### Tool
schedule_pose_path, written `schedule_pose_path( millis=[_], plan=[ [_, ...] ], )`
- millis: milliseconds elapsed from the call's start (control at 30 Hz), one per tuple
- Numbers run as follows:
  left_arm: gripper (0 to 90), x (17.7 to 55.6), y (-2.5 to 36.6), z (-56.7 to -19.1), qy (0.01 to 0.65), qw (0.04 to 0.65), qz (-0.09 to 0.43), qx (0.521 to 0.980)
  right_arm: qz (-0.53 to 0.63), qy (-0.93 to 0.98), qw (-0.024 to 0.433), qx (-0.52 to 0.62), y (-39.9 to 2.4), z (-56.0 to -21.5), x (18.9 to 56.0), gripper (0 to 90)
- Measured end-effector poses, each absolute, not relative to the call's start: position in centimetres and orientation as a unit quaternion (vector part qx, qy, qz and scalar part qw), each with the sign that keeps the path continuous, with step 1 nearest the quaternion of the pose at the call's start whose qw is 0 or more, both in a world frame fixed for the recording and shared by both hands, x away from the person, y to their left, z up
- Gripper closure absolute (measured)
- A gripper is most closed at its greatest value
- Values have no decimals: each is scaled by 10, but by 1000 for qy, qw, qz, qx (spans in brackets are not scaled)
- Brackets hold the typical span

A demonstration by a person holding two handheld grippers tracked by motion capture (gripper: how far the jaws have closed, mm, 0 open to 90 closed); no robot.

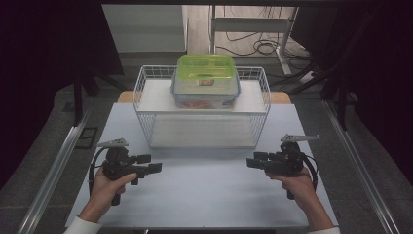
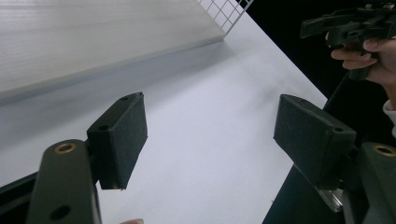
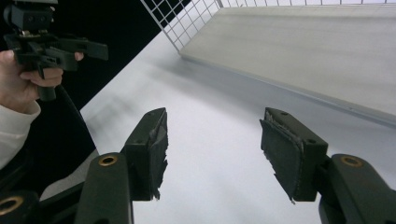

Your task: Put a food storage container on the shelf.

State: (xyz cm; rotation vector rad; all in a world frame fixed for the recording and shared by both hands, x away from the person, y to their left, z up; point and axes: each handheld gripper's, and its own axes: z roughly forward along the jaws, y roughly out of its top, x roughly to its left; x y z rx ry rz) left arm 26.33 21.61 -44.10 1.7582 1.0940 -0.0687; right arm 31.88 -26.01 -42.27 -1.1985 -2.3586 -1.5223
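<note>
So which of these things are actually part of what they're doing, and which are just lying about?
Part of the job:
- left gripper, jaws open
- right gripper, jaws open
- wire basket
- green-lidded box on the basket's upper shelf

Lying about:
- cables on the floor behind
- table legs beyond

Wire basket (image 1: 146, 117) blocks ahead; table (image 1: 204, 195) front passable.

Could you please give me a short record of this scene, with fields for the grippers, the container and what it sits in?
left gripper: jaws open, nothing between them, held above the table
right gripper: jaws open, nothing between them, held above the table
container: clear box with a green lid, closed, food inside
wire basket: white, at the table's far side; the container sits on its upper shelf
contact: neither gripper touches the basket or the container
</note>
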Motion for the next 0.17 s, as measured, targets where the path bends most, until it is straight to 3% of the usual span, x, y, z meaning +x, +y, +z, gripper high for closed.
schedule_pose_path(
  millis=[167],
  plan=[
    [250,261,214,-440,453,515,-26,727,-504,-769,32,-391,-265,-421,316,383]
  ],
)
